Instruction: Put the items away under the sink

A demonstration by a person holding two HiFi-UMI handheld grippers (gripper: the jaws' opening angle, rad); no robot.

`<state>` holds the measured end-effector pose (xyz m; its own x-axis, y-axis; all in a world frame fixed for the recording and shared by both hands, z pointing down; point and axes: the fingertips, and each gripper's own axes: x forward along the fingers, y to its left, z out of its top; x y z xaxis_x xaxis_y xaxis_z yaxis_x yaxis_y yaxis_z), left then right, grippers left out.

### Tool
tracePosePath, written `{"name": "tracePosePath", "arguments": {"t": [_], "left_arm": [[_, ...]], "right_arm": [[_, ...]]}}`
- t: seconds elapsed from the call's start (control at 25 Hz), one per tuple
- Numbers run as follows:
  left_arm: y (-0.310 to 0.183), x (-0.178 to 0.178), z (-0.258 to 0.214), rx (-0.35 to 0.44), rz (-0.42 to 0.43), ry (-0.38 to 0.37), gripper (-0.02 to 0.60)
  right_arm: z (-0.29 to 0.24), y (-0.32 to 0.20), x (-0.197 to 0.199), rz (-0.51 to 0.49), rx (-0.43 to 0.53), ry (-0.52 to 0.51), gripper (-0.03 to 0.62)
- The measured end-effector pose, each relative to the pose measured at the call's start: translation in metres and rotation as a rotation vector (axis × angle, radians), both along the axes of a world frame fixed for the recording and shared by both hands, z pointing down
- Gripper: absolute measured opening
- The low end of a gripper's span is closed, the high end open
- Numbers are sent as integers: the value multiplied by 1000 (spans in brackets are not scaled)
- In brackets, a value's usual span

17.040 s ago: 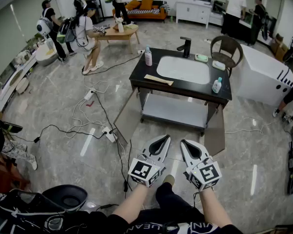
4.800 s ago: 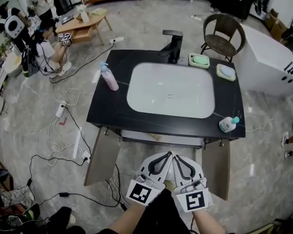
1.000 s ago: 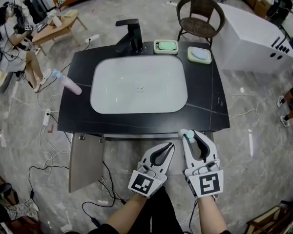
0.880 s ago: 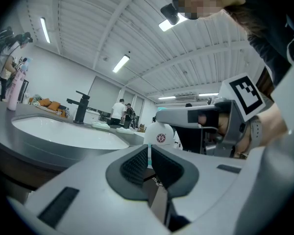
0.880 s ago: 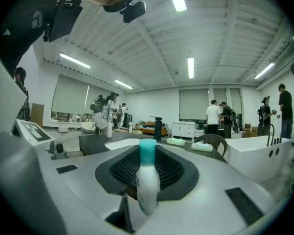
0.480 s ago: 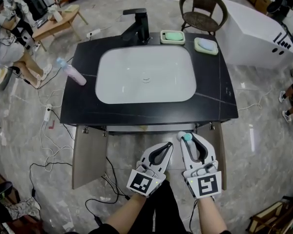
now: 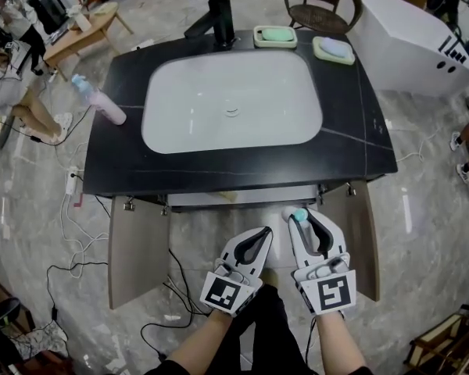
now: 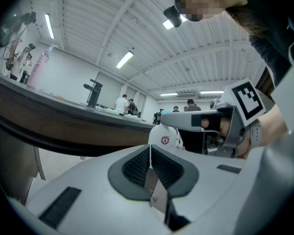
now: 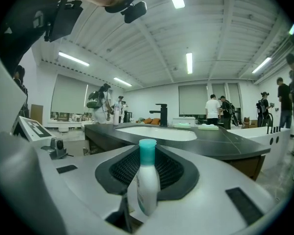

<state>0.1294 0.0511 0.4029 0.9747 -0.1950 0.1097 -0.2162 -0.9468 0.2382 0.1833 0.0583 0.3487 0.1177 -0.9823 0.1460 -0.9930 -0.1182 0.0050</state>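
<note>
Upright white teal-capped bottle (image 9: 143, 187)

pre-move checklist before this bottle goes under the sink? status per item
1. Grip: ok. The small bottle stands upright, clamped in the right gripper.
2. Spare hand: ok. The left gripper is shut with nothing between its jaws.
3. Access: ok. The left door and right door both stand open.
4. Free spot on the shelf: cannot tell. The counter hides most of it.
5. Counter cleared: not ok. The pink bottle is on it.
</note>
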Motion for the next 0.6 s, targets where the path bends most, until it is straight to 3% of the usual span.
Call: {"name": "tracePosePath", "arguments": {"t": [0.6], "left_arm": [[-37, -16, 131, 37, -67, 27, 11]], "right_arm": [[151, -26, -11, -75, -26, 39, 100]]}}
